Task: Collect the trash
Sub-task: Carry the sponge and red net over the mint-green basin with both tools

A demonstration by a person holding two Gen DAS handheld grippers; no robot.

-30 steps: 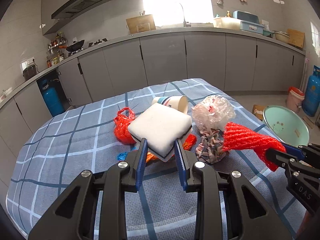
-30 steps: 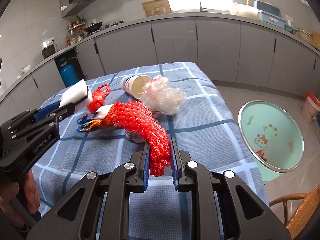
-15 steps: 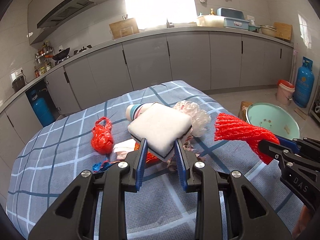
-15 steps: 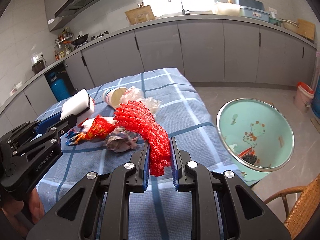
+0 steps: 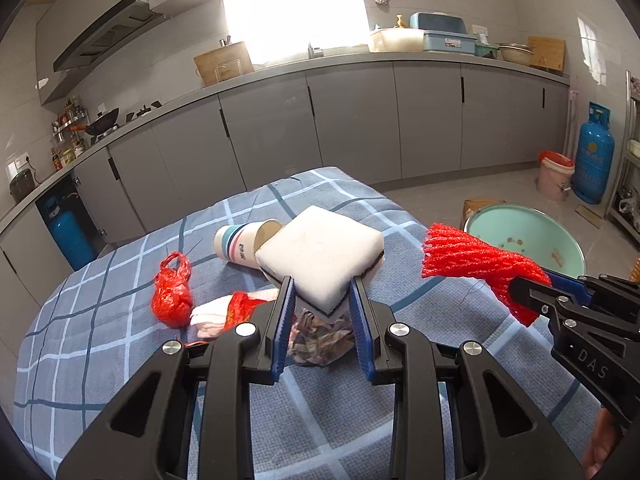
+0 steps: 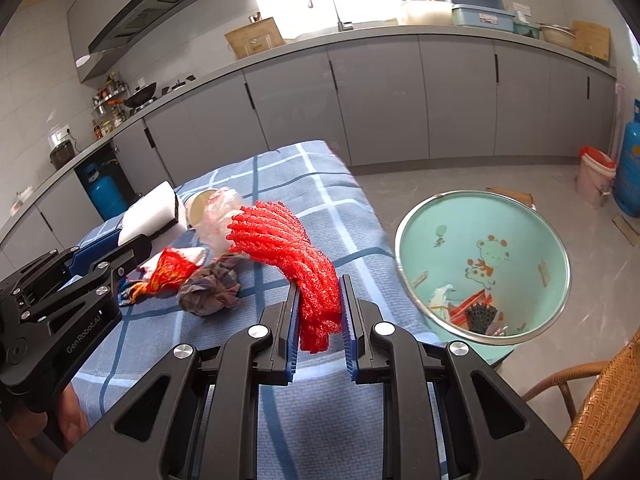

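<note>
Trash in both claws, mid-carry. My right claw [image 6: 318, 320] is clamped narrow on a red foam mesh fruit sleeve [image 6: 294, 248], which arches up and forward from the jaws, clear of the table. My left claw [image 5: 322, 320] pinches one corner of a white square sponge with a dark underside [image 5: 320, 256], held aloft over the litter.

Left lying on the blue checked tablecloth [image 5: 120, 360]: a striped paper cup on its side [image 5: 240, 244], a knotted red plastic bag [image 5: 172, 300], a red-and-white wrapper [image 5: 228, 312], a crumpled patterned wad [image 6: 210, 288] and a clear crinkled plastic bag [image 6: 218, 216].

A mint-green enamel basin with a cartoon print [image 6: 480, 240] sits on the floor off the table's right edge, already holding scraps.

Judgement: transport step. Next move calls for swinging the right claw out over the basin and opening it; the sleeve is light and may cling to the pads. The sponge goes the same way.
</note>
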